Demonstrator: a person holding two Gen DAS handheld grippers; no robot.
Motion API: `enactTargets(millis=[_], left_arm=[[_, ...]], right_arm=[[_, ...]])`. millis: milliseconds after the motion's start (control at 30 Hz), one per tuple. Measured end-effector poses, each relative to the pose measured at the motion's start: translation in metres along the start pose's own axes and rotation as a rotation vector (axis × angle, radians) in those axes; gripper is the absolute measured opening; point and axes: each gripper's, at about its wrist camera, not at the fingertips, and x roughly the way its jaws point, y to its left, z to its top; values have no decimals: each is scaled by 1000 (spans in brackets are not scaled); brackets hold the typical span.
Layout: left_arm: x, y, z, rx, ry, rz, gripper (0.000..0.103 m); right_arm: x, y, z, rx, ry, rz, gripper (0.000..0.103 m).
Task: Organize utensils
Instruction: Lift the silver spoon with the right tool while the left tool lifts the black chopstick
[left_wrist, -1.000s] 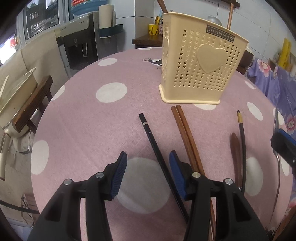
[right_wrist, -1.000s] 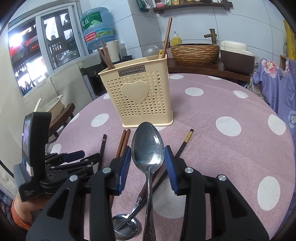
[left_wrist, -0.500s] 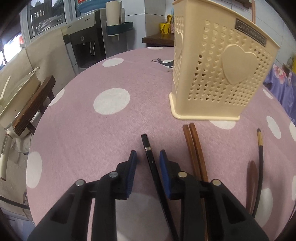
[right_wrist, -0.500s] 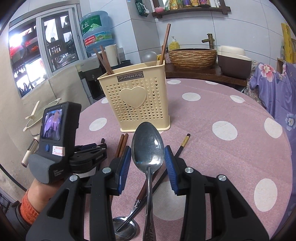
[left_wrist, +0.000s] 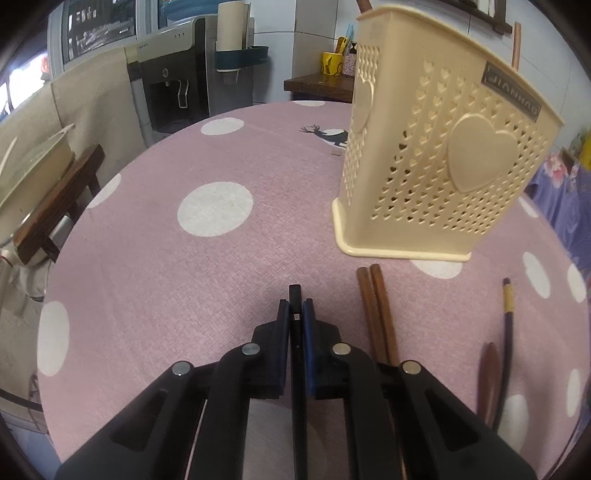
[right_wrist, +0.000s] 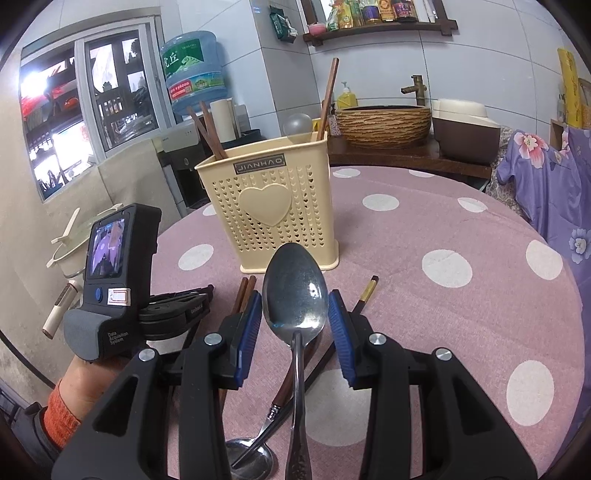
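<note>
A cream utensil basket (left_wrist: 439, 162) with a heart stands on the pink dotted table; in the right wrist view (right_wrist: 271, 210) it holds brown chopsticks and a spoon. My left gripper (left_wrist: 295, 317) is shut on a black chopstick (left_wrist: 295, 295) lying on the table. A brown chopstick pair (left_wrist: 376, 310) lies to its right, then a wood-handled spoon (left_wrist: 487, 376) and a black gold-banded chopstick (left_wrist: 508, 317). My right gripper (right_wrist: 295, 314) holds a metal spoon (right_wrist: 295, 291) bowl forward above the table; its pads stand apart from the bowl and where it grips the handle is hidden.
A second metal spoon (right_wrist: 251, 454) with a wooden handle lies under my right gripper. The left gripper's body and screen (right_wrist: 110, 280) sit left of it. A water dispenser (left_wrist: 177, 85), a wooden chair (left_wrist: 55, 206) and a sink counter (right_wrist: 391, 122) surround the table (left_wrist: 184, 258).
My left gripper moved forward along the black chopstick and closed on it near its far end. My right gripper rose slightly with the spoon.
</note>
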Motion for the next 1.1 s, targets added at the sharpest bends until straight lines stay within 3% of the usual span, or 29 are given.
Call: enactTargets(millis=[167,400,467,667,767,867,1100], left_arm=[[-26,10,8,-42,-52,-88,9],[-76,12,22,-44,-168,-154,9],[-84,12,25,-44,-189,-163,9],[-98,10,27,-29,-222,-163,9],[-96,12,26,-30,-216,-161,9],[-95,18,27,-43,-214,-164,9],[-112,26,26,-46,-254,-174,9]], right_arm=[[-11,1,5,-14,-45,33,38],[-18,-4,10,11,-73,53,38],[-19,-5,10,15,-70,53,28],[-15,-4,9,-5,-54,26,20],[-4,-7,8,-15,-5,21,22],[12,-9,7,-12,53,71,38],[74,24,-5,-233,294,133,38]])
